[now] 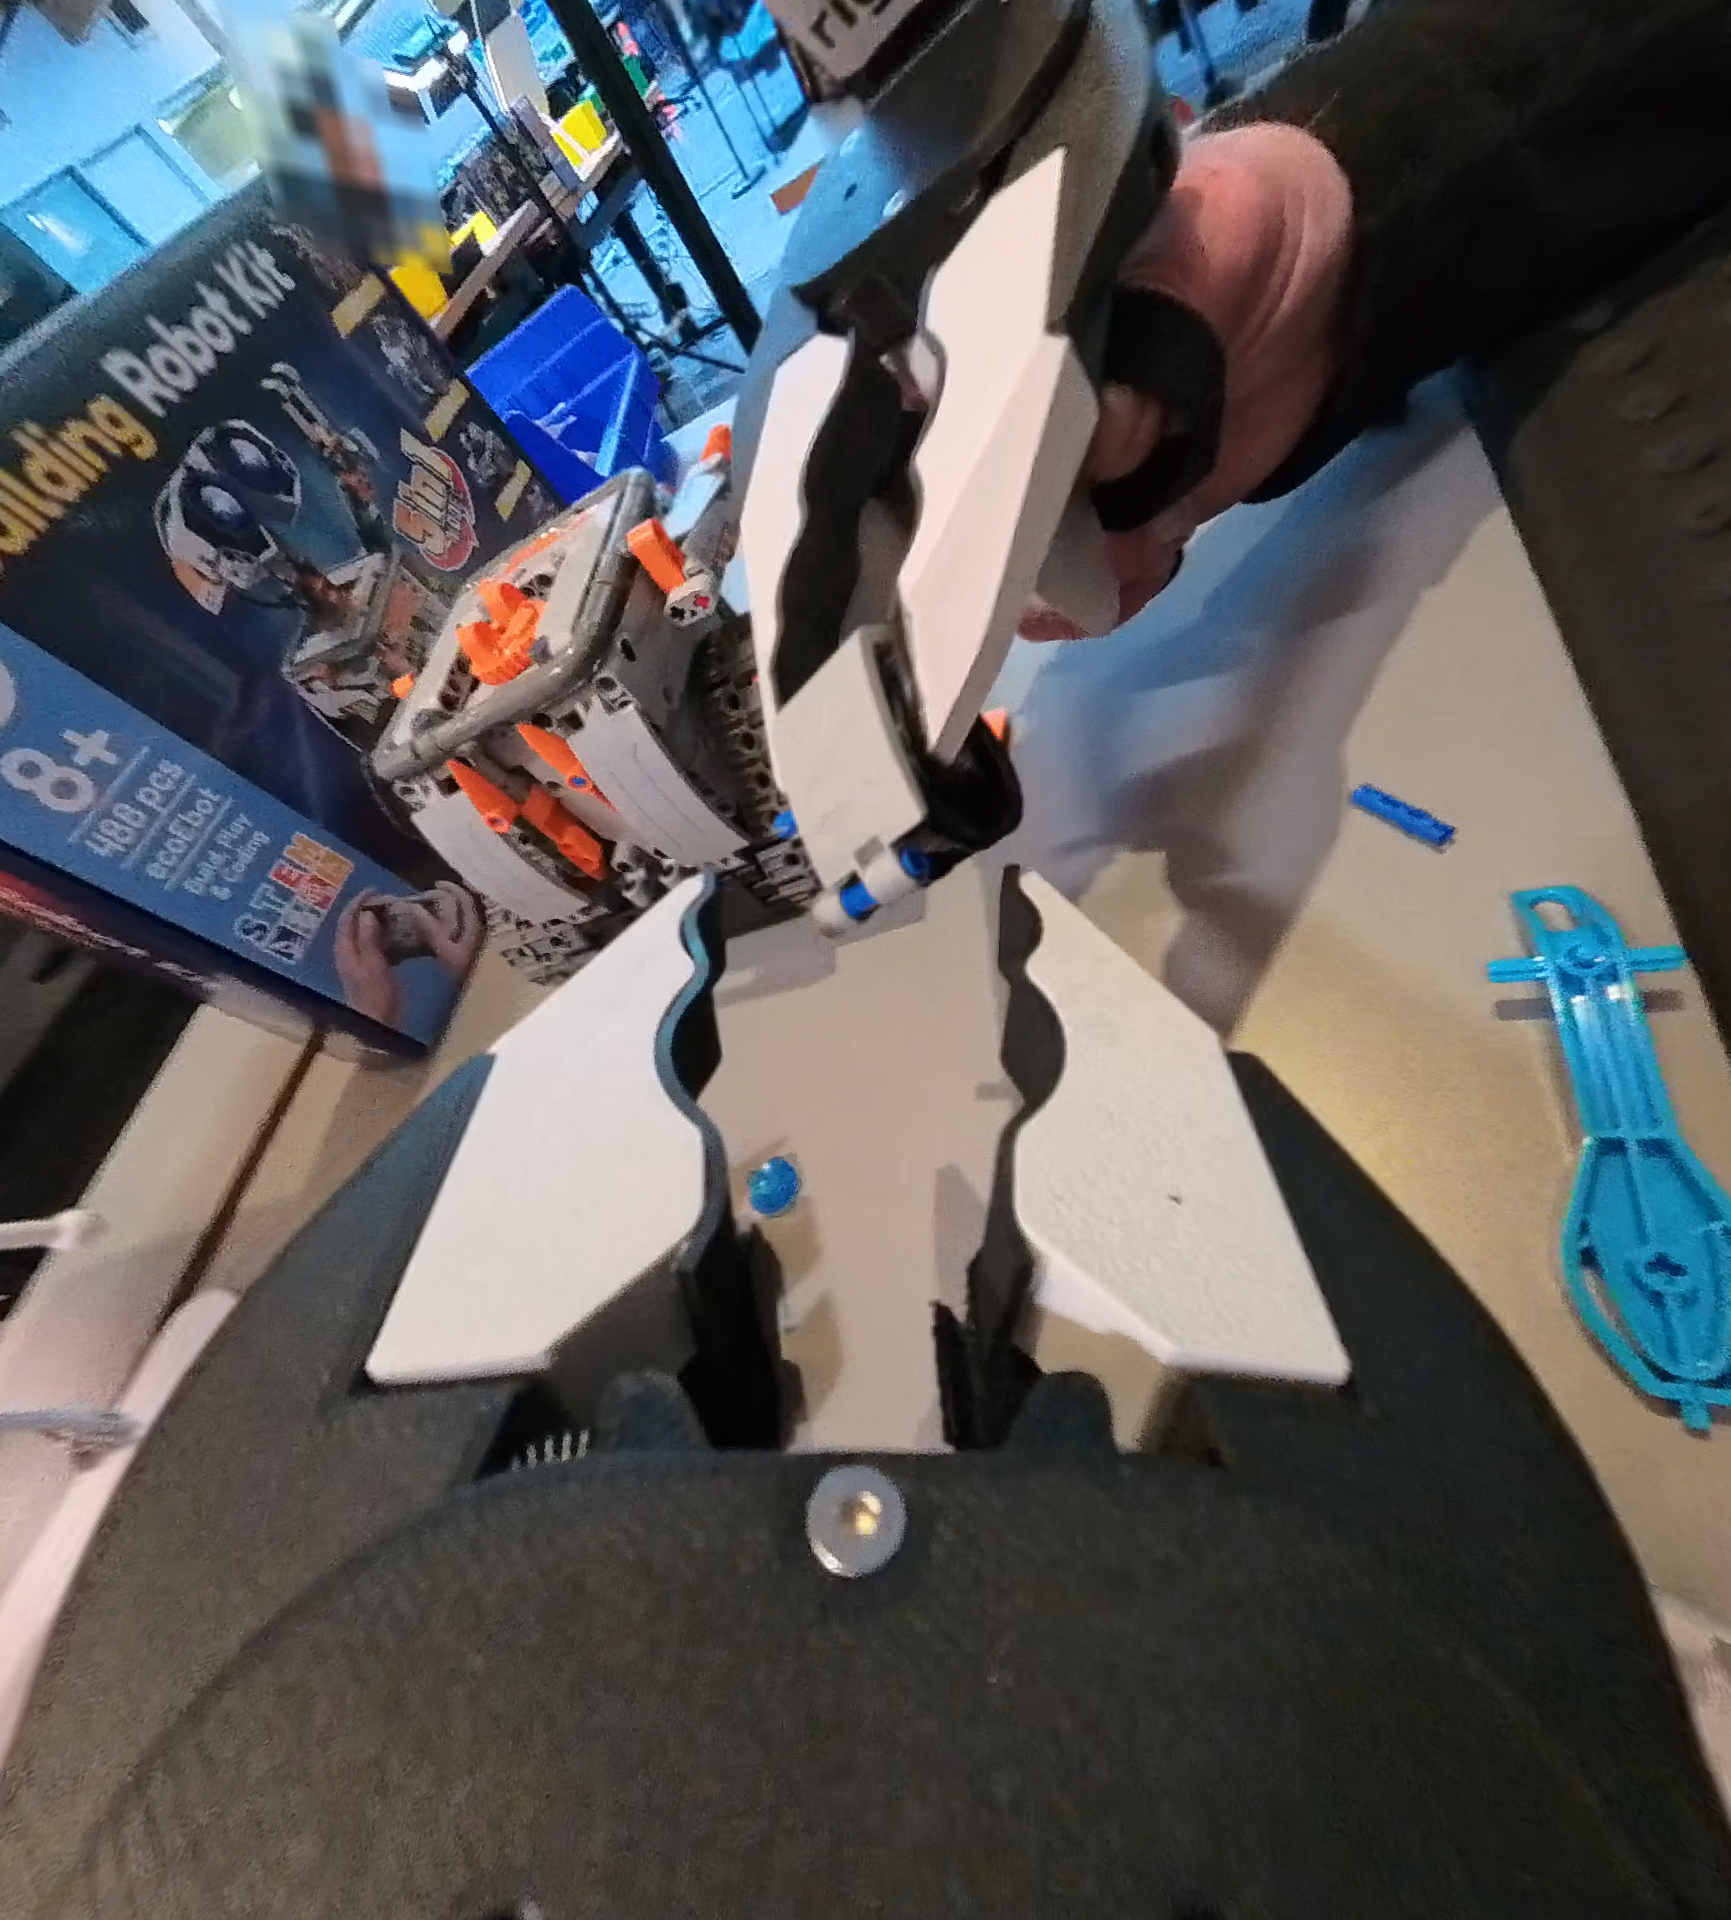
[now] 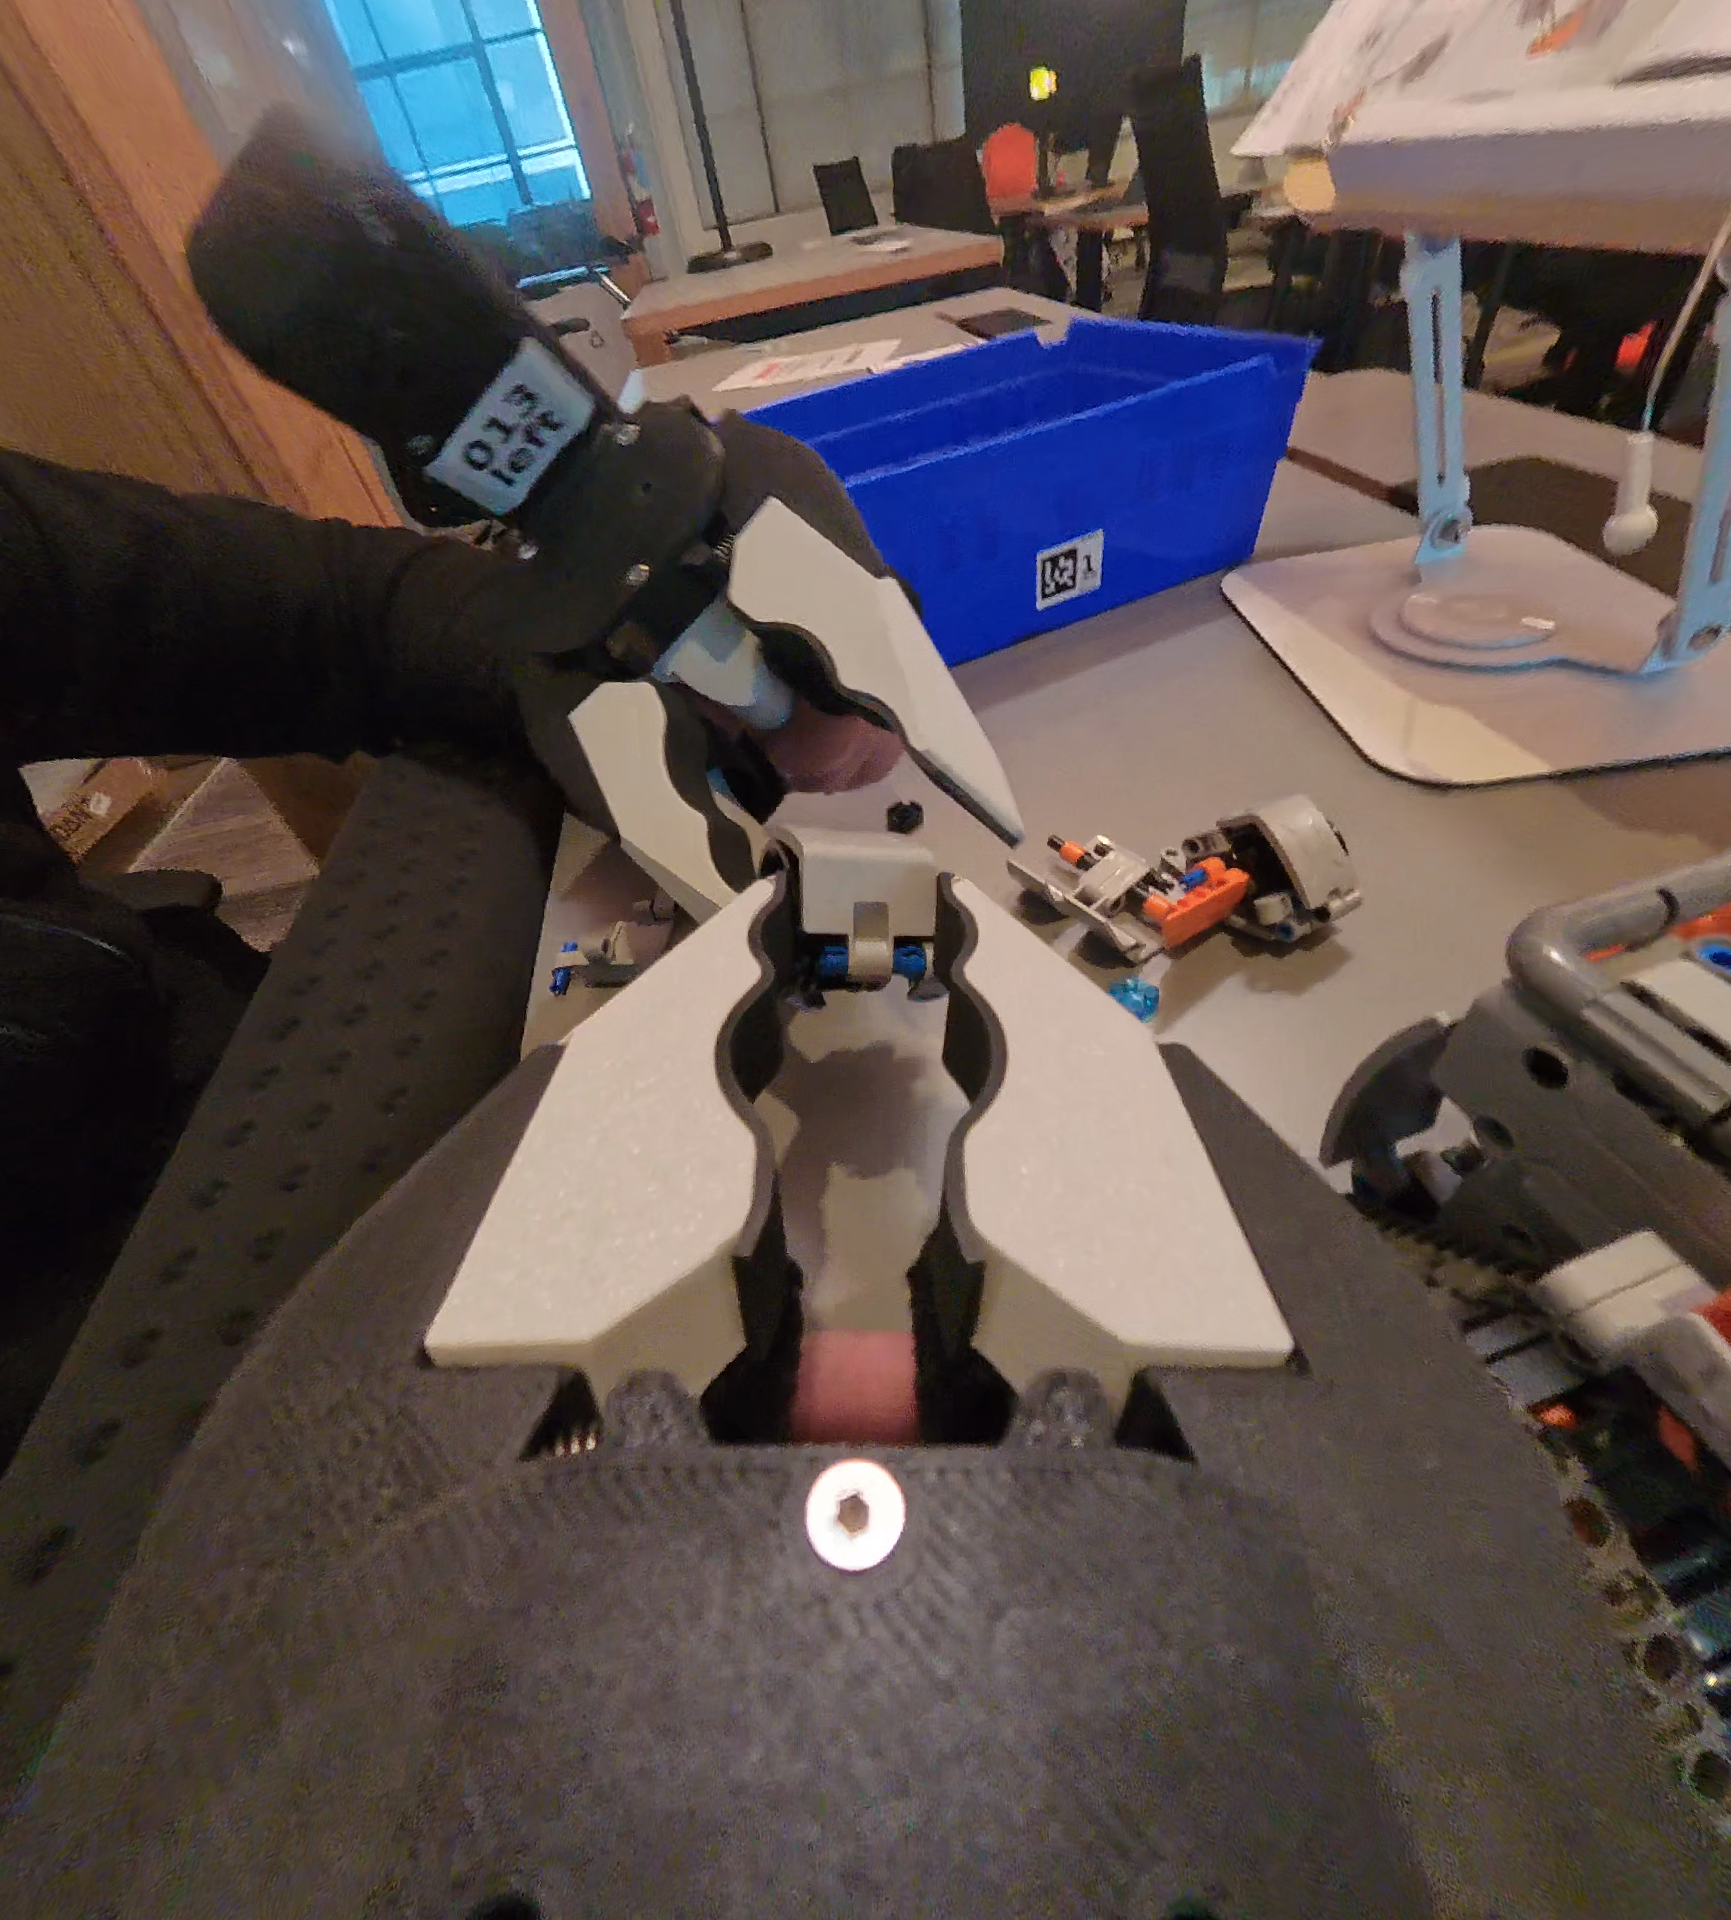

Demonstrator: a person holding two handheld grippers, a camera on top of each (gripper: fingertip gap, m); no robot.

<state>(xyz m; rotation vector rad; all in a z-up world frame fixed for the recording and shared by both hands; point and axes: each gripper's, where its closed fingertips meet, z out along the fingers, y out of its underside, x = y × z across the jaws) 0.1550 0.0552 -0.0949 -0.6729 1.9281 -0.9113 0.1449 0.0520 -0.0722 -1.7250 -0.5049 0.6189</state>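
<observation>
- Pale tabletop (image 2: 1204, 727) is being crowded with a blue bin (image 2: 1027, 468) at 12 o'clock and a tracked brick model (image 2: 1619, 1122) at 3 o'clock.
- A small grey brick piece (image 2: 866, 904) is being clenched by the right gripper (image 2: 861, 914).
- The left gripper (image 1: 856, 914) is being held released, just below the piece; the piece could be knocked loose if the tips collide.

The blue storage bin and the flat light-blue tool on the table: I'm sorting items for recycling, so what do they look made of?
The blue storage bin looks like moulded opaque plastic with a matte finish: uniform colour, thin straight walls, a notched rim. The flat light-blue tool seems to be thin, somewhat translucent plastic, judging by its openwork ribs and glossy highlights. Neither shows metal or wood, though the exact plastic cannot be told.
</observation>
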